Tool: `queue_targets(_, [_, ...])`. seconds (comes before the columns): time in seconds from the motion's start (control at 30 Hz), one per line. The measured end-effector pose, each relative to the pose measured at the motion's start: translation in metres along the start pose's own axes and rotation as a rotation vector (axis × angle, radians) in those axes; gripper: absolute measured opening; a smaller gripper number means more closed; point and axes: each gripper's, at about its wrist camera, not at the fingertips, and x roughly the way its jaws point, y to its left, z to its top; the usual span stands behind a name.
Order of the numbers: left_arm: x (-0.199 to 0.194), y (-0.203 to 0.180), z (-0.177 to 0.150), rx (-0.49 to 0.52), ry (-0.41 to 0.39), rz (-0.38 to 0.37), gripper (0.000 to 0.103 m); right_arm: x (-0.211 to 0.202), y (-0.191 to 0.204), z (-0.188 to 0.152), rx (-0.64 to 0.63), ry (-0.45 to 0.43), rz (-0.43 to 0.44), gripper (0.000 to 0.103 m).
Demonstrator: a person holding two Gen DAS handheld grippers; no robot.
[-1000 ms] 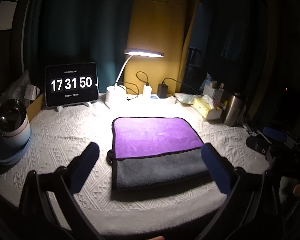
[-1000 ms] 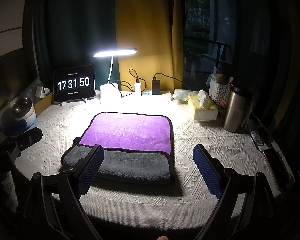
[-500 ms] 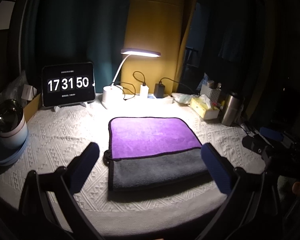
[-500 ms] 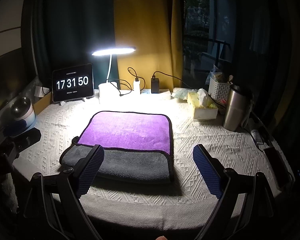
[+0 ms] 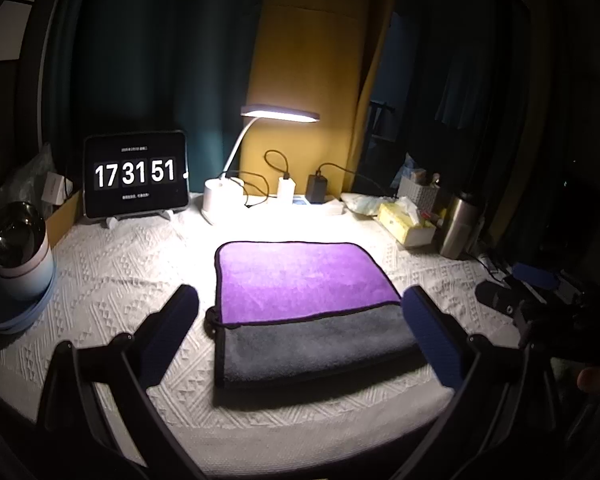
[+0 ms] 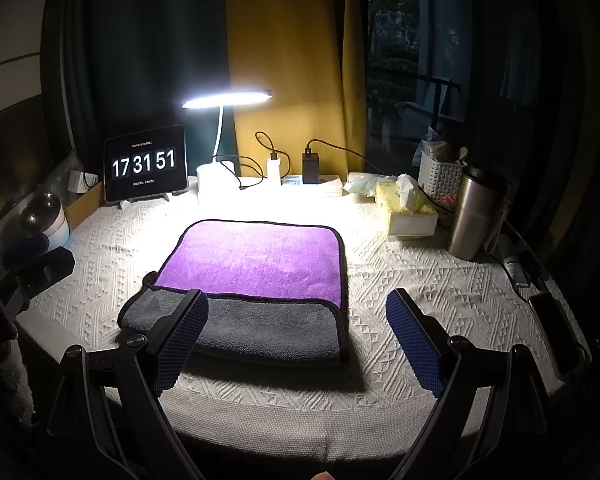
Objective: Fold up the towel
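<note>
A towel (image 5: 304, 280) lies flat on the white tablecloth, folded, with a purple layer on top and a grey strip (image 5: 316, 344) showing along its near edge. It also shows in the right wrist view (image 6: 256, 260). My left gripper (image 5: 300, 320) is open and empty, held above the table's near edge with the towel between its fingers' lines of sight. My right gripper (image 6: 298, 320) is open and empty, likewise held back from the towel's near right corner. Neither gripper touches the towel.
A lit desk lamp (image 6: 224, 100), a tablet clock (image 6: 145, 164), chargers and cables stand at the back. A tissue box (image 6: 408, 208), steel tumbler (image 6: 474, 216) and white basket (image 6: 440, 176) are at the right. A round device (image 5: 16, 248) sits at the left.
Both grippers have drifted slightly, the left one lifting back a little. The towel has not moved. The clock went from 17:31:50 to 17:31:51.
</note>
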Motion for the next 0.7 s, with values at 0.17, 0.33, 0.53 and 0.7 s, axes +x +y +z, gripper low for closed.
queue_targets(0.17, [0.000,0.000,0.000,-0.002,-0.003,-0.002,0.102,0.001,0.001,0.001,0.001,0.003,0.000,0.093])
queue_targets(0.33, [0.000,-0.001,-0.001,0.006,0.000,0.010,0.102,0.001,0.001,0.001,0.002,0.003,0.001,0.093])
queue_targets(0.53, [0.008,0.001,-0.001,0.003,0.016,0.010,0.102,0.009,0.002,0.001,0.005,0.019,0.007,0.093])
queue_targets(0.7, [0.020,0.002,-0.002,0.000,0.042,0.010,0.102,0.019,0.000,0.002,0.010,0.039,0.009,0.093])
